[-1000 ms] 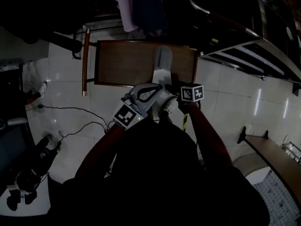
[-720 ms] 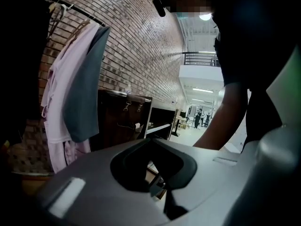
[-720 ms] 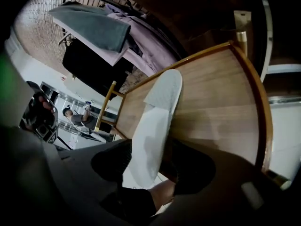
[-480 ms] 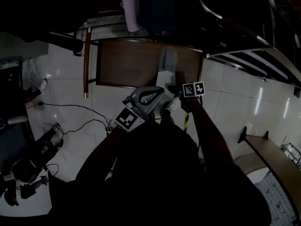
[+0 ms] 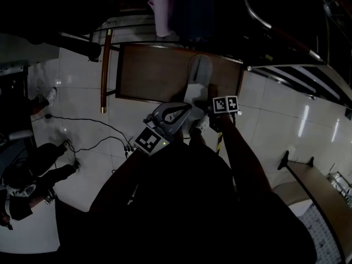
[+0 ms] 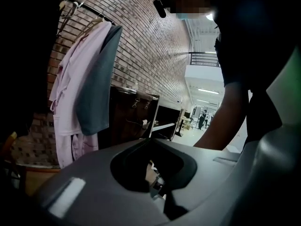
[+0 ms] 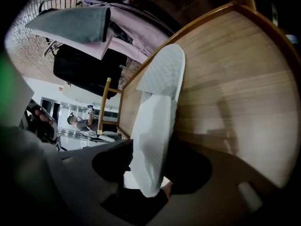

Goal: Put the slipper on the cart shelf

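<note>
A pale grey slipper (image 5: 198, 77) lies lengthwise on the wooden cart shelf (image 5: 154, 76), toe away from me. My right gripper (image 5: 200, 123) holds its heel end. In the right gripper view the white slipper (image 7: 160, 102) runs out from between the jaws over the shelf boards (image 7: 235, 79). My right gripper (image 7: 146, 187) is shut on it, and its jaws have just been closing a little on the heel. My left gripper (image 5: 171, 114) hovers just left of the slipper's heel, over the shelf's near edge. Its jaws are hidden behind its grey body.
Robes and a grey towel (image 5: 176, 10) hang over the cart's far side, the same robes (image 6: 75, 98) showing in the left gripper view. A wooden cart post (image 5: 104, 70) stands at the left. Cables (image 5: 93, 136) trail over the white tile floor. A bench (image 5: 319, 186) is at the right.
My right gripper has sunk toward the shelf with the slipper and rolled. The left gripper has dropped slightly beside it.
</note>
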